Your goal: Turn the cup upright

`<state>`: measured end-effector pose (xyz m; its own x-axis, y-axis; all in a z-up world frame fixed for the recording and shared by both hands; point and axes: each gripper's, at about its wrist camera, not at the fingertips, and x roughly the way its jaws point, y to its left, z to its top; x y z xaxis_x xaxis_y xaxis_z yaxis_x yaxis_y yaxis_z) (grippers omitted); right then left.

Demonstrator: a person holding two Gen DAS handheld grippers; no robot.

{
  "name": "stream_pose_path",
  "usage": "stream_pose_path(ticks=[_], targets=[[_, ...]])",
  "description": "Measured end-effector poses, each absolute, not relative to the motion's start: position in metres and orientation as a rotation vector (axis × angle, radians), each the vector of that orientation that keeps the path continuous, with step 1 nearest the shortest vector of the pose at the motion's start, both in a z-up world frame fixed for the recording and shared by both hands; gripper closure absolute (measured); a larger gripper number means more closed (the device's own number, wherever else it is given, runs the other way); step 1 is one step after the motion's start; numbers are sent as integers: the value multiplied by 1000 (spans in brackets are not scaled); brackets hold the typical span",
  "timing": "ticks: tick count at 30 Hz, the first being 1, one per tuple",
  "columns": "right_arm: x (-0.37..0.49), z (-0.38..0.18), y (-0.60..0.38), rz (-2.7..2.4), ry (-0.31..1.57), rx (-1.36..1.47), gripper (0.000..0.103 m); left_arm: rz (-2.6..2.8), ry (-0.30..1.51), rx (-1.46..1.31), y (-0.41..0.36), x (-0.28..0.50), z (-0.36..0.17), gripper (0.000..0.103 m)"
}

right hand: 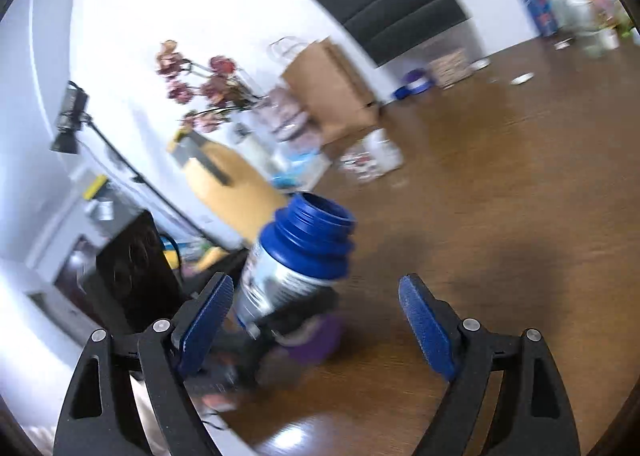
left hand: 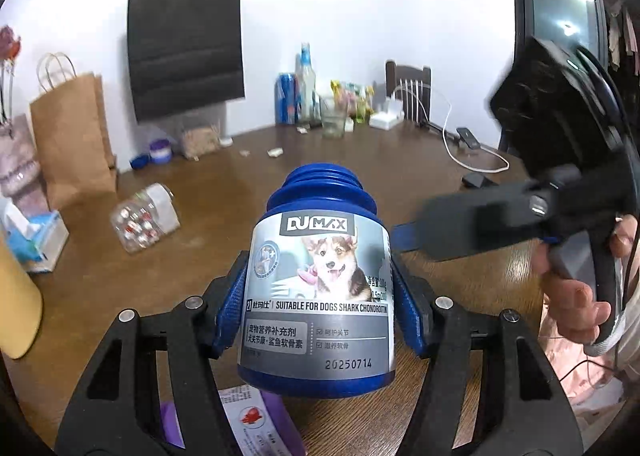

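The cup is a blue supplement bottle (left hand: 320, 296) with a silver dog label and an open threaded mouth. My left gripper (left hand: 318, 270) is shut on its body, blue pads (left hand: 234, 296) pressed on both sides. It hangs above the brown table (left hand: 360, 176), mouth pointing up and away. In the right wrist view the bottle (right hand: 296, 252) leans, mouth toward the upper right. My right gripper (right hand: 316, 282) is open and empty, with the bottle ahead nearer its left finger. A hand (left hand: 576, 296) holds the right gripper (left hand: 412, 236) just right of the bottle, blurred.
A clear jar (left hand: 144, 220) lies on its side at mid-left. A brown paper bag (left hand: 72, 136), tissue box (left hand: 36, 240) and yellow object (left hand: 16, 296) line the left edge. Cans and a glass (left hand: 332, 120) stand at the back; a phone with white cable (left hand: 468, 136) lies right. A purple packet (left hand: 272, 424) sits under the bottle.
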<state>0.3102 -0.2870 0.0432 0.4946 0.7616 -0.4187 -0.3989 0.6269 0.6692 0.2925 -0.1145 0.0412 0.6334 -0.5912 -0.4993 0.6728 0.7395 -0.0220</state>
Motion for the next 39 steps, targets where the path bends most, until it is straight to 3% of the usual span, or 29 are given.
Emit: stream_pose_path(ticks=[7, 8, 9, 19, 21, 22, 26, 28, 32, 39], targets=[[319, 55, -244, 756, 798, 491, 16, -715, 443, 133, -98, 282, 45, 43], [321, 56, -241, 745, 804, 486, 20, -712, 434, 126, -93, 281, 46, 43], [322, 56, -240, 728, 810, 477, 33, -709, 427, 117, -89, 279, 46, 43], [315, 67, -221, 721, 758, 372, 33, -695, 443, 48, -70, 280, 50, 42], [314, 74, -216, 712, 723, 314, 34, -692, 483, 44, -70, 285, 48, 26], [314, 77, -214, 699, 710, 278, 34, -685, 490, 42, -68, 285, 46, 24], [317, 88, -211, 617, 662, 173, 34, -590, 517, 52, -57, 280, 36, 20], [322, 92, -199, 486, 594, -19, 33, -523, 526, 51, -49, 280, 33, 17], [346, 68, -186, 442, 632, -119, 33, -400, 538, 63, -35, 282, 23, 10], [369, 22, -175, 408, 690, -174, 33, -257, 608, 29, -14, 295, 4, 10]])
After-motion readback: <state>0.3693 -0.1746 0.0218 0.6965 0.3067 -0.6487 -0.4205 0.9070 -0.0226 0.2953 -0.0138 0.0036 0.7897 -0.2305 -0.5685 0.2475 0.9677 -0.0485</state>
